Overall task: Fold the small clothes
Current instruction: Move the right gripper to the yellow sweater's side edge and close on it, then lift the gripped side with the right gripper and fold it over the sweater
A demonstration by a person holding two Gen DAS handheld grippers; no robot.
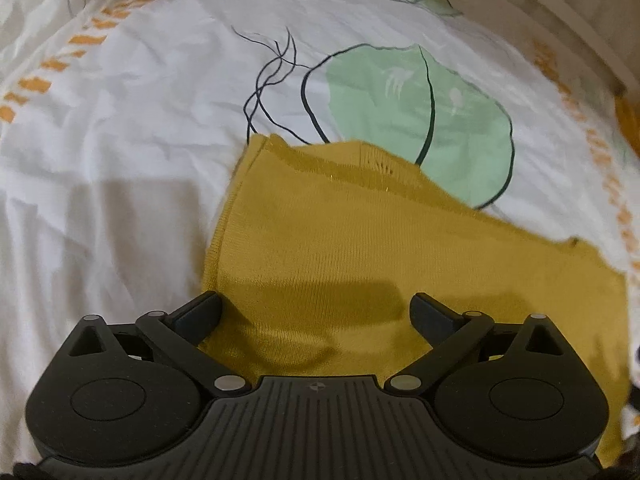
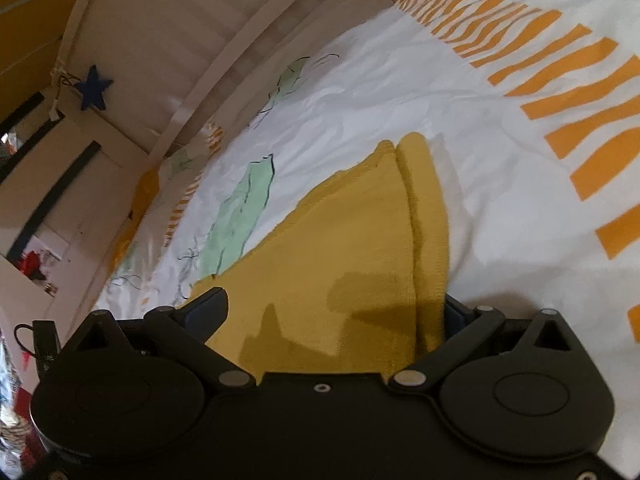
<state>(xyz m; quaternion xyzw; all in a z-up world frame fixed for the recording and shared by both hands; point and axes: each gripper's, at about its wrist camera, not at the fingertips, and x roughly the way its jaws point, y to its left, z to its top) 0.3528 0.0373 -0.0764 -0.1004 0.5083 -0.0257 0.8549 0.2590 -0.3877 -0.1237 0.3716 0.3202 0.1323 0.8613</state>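
Left hand-held gripper (image 1: 316,308): jaws spread wide, nothing pinched. It hangs above the near part of the mustard knit garment (image 1: 320,248), tips over the cloth; contact cannot be confirmed.

Right hand-held gripper (image 2: 334,310): jaws also stand wide. The garment's near end lies between them, and the doubled edge (image 2: 424,216) runs down against the right finger, partly hiding it. The pads do not appear to press the cloth.

Garment location: flat on the bedsheet (image 1: 120,160), already doubled over at least once, with two layers visible along one side. Its far corner overlaps the lower edge of the green leaf print (image 1: 420,120); orange stripe print (image 2: 560,100) lies well beyond the garment. Beyond the leaf print, a pale bed frame rail (image 2: 240,72); past that, a blue star (image 2: 93,89) on the wall.

Handling judgement: fine rib knit, light, soft, fully limp. It will sag and stretch if lifted by one point. Not slippery, not fragile, though the open stitching near the far hem (image 1: 380,166) could snag on a fingertip. Layers may slide apart unless pinched together.

Best hold: both near corners, one per gripper, catching all layers at the ribbed edge, where the knit is firmest.
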